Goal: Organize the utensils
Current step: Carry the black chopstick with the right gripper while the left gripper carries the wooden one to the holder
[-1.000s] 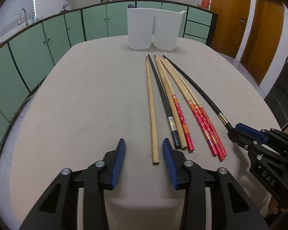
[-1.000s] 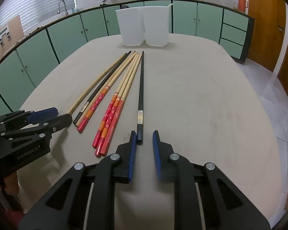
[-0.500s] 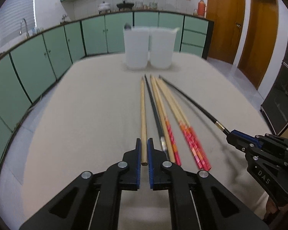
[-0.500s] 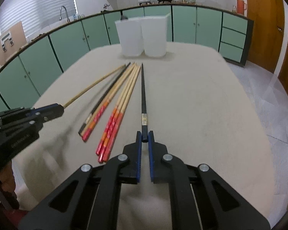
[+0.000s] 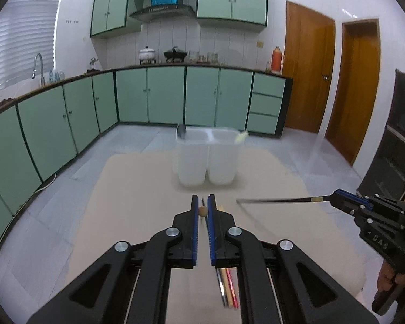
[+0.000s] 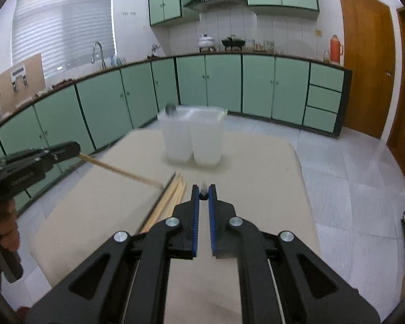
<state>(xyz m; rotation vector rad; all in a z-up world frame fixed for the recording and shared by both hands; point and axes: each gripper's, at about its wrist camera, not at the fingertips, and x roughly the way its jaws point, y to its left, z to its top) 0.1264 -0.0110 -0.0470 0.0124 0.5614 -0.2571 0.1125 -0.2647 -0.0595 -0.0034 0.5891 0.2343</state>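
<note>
My left gripper (image 5: pixel 202 210) is shut on a plain wooden chopstick (image 5: pixel 202 211), seen end-on; in the right wrist view the stick (image 6: pixel 118 170) points from the gripper (image 6: pixel 77 149) toward the table middle. My right gripper (image 6: pixel 203 193) is shut on a black chopstick (image 6: pixel 203 195); in the left wrist view it (image 5: pixel 278 200) juts left from the gripper (image 5: pixel 334 197). Both are lifted above the table. Several chopsticks (image 6: pixel 167 202) stay on the table. Two white bins (image 5: pixel 206 159) stand at the table's far end.
The beige table (image 5: pixel 137 189) has rounded edges, with tiled floor around it. Green cabinets (image 5: pixel 148 97) line the far wall and left side. A dark utensil (image 5: pixel 181 131) sticks out of the left bin and a pale one out of the right bin.
Both grippers closed on a chopstick each and lifted them off the table. The views have tilted up toward the bins and the kitchen wall.
</note>
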